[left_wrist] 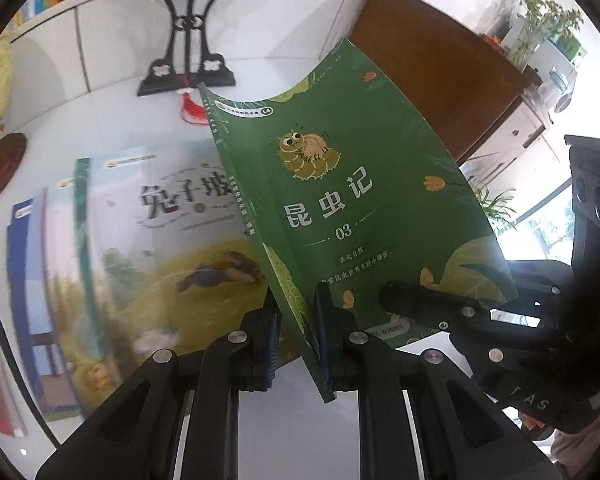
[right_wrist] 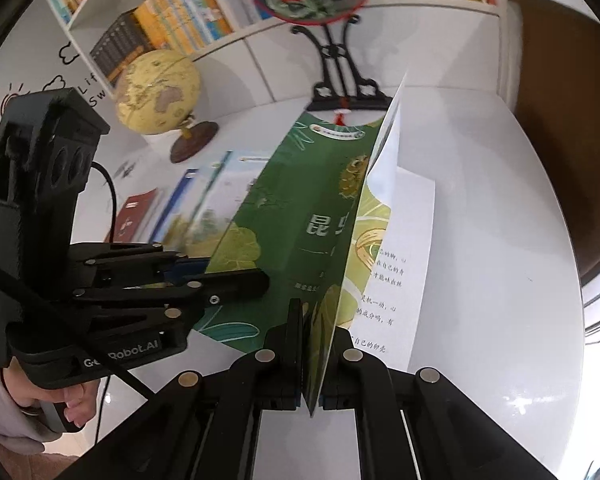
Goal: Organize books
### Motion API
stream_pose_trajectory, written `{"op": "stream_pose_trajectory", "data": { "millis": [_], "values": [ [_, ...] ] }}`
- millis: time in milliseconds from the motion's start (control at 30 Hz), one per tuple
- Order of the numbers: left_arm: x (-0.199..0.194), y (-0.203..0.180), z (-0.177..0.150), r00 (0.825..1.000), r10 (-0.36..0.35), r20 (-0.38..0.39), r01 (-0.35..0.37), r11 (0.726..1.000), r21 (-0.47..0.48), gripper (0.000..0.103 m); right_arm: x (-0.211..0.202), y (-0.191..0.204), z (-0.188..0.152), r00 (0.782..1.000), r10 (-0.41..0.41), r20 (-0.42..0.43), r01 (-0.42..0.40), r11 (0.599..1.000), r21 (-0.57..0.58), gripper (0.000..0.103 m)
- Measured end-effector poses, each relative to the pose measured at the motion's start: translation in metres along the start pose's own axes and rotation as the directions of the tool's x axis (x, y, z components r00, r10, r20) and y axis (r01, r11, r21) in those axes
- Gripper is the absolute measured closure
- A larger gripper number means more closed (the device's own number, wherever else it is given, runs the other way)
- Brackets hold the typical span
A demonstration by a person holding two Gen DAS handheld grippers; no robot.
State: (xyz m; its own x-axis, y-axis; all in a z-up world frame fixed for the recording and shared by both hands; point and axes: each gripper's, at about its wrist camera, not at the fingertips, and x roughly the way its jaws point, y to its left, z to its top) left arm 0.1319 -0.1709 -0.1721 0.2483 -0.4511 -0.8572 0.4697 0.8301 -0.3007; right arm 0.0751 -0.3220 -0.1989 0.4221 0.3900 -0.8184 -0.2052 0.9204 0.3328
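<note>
A thin green book (left_wrist: pixel 340 184) with a caterpillar on its cover is held above the white table between both grippers. My left gripper (left_wrist: pixel 296 332) is shut on its spine edge. My right gripper (right_wrist: pixel 318 344) is shut on the front cover's lower corner, lifting the cover off the white pages (right_wrist: pixel 404 240). The right gripper also shows in the left wrist view (left_wrist: pixel 428 304), and the left gripper in the right wrist view (right_wrist: pixel 220 276). A fanned row of books (left_wrist: pixel 112 264) lies on the table at left, topped by a rabbit-picture book; it also shows in the right wrist view (right_wrist: pixel 204 204).
A round fan on a black stand (left_wrist: pixel 188 68) and a yellow globe (right_wrist: pixel 158 92) stand at the back of the white table (right_wrist: pixel 500 280). A bookshelf (right_wrist: pixel 180 12) full of books runs behind. A brown cabinet (left_wrist: pixel 432 64) stands at right.
</note>
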Motion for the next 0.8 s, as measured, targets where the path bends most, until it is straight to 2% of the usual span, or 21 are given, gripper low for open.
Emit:
{"op": "stream_pose_trajectory", "data": {
  "millis": [400, 800],
  "values": [
    [-0.065, 0.055, -0.009, 0.997, 0.011, 0.077, -0.008, 0.999, -0.041, 0.089, -0.005, 0.077, 0.014, 0.999, 0.024, 0.049, -0.021, 0.998, -0.059, 0.098],
    [-0.117, 0.129, -0.039, 0.990, 0.034, 0.133, -0.018, 0.993, -0.119, 0.089, 0.020, 0.171, 0.033, 0.998, 0.050, 0.048, -0.042, 0.986, -0.159, 0.098]
  ]
}}
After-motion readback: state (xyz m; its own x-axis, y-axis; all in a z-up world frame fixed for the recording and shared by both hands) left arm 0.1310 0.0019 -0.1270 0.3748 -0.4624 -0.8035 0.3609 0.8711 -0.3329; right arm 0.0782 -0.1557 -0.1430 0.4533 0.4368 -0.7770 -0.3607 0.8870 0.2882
